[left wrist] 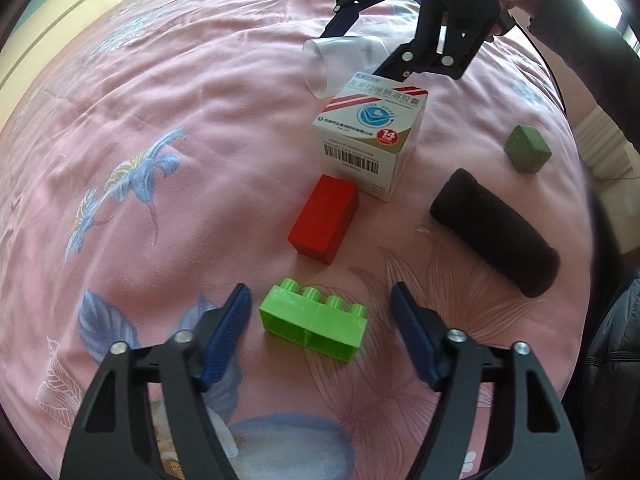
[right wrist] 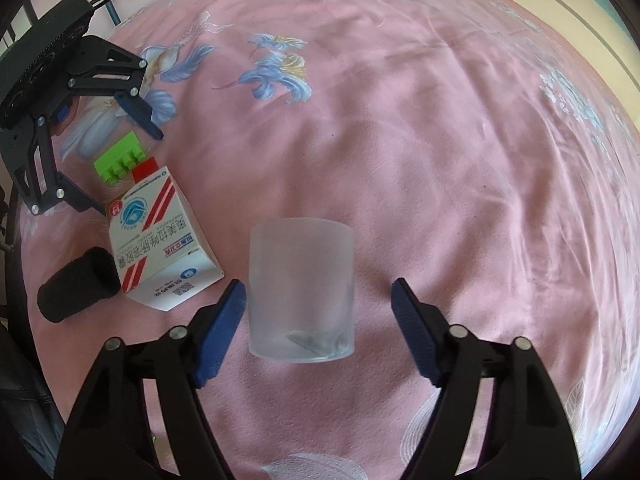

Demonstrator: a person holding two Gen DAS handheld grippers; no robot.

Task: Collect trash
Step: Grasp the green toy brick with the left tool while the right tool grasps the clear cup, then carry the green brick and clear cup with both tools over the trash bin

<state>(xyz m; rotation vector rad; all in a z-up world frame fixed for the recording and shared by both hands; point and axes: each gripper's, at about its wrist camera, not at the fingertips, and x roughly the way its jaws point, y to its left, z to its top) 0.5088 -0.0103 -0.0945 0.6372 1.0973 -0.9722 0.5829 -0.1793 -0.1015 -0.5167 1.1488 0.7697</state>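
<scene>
On the pink bed: right gripper (right wrist: pixel 318 304) jaws wide, straddling frosted cup (right wrist: pixel 301 288), ungripped. Left gripper (left wrist: pixel 320 316) jaws wide, empty, over green brick (left wrist: pixel 314 322). Next: close on cup.

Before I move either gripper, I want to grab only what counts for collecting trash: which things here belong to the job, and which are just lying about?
Likely the job:
frosted plastic cup, between the open right gripper
medicine box

Likely just lying about:
green toy brick, before the open left gripper
red block
black foam roll
dark green block
</scene>
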